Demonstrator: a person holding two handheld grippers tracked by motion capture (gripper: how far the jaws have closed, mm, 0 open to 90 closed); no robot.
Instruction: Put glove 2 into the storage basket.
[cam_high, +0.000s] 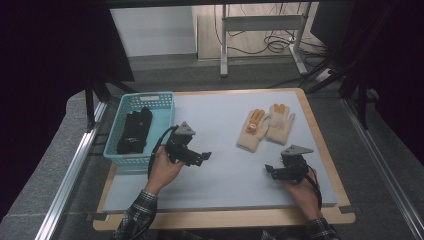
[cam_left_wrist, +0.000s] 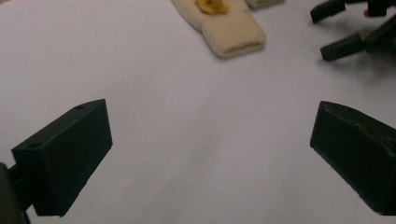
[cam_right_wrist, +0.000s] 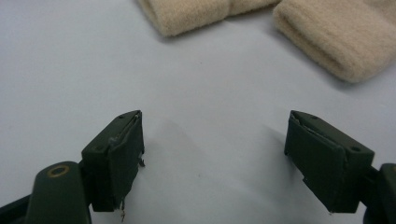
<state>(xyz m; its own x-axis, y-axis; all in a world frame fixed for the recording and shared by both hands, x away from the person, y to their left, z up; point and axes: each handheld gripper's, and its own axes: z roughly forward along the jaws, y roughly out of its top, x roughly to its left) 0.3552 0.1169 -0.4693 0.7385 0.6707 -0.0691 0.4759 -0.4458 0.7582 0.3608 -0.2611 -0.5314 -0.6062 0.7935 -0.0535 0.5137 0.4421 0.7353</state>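
Two cream knitted gloves with orange fingertips (cam_high: 265, 127) are laid flat, side by side and touching, on the pale grey mat of the wooden-edged table (cam_high: 225, 172), towards its far right. The right claw (cam_high: 270, 171) is held low over the mat near the glove cuffs, with bare mat between; its jaws are set wide apart and nothing is gripped. The left claw (cam_high: 206, 156) is held well apart from the gloves, to their left, just beside a turquoise plastic basket (cam_high: 120, 155); its jaws are likewise spread, with nothing between them.

In the high view, a pair of black gloves (cam_high: 135, 131) is seen lying in the basket. In the right gripper view, the two ribbed cuffs (cam_right_wrist: 336, 39) are seen close ahead of the right claw (cam_right_wrist: 212, 154). In the left gripper view, one cuff and an orange patch are seen farther off beyond the left claw (cam_left_wrist: 210, 154), with the other claw's jaws at the upper right.

The gloves appear soft, thick and ribbed at the cuffs.
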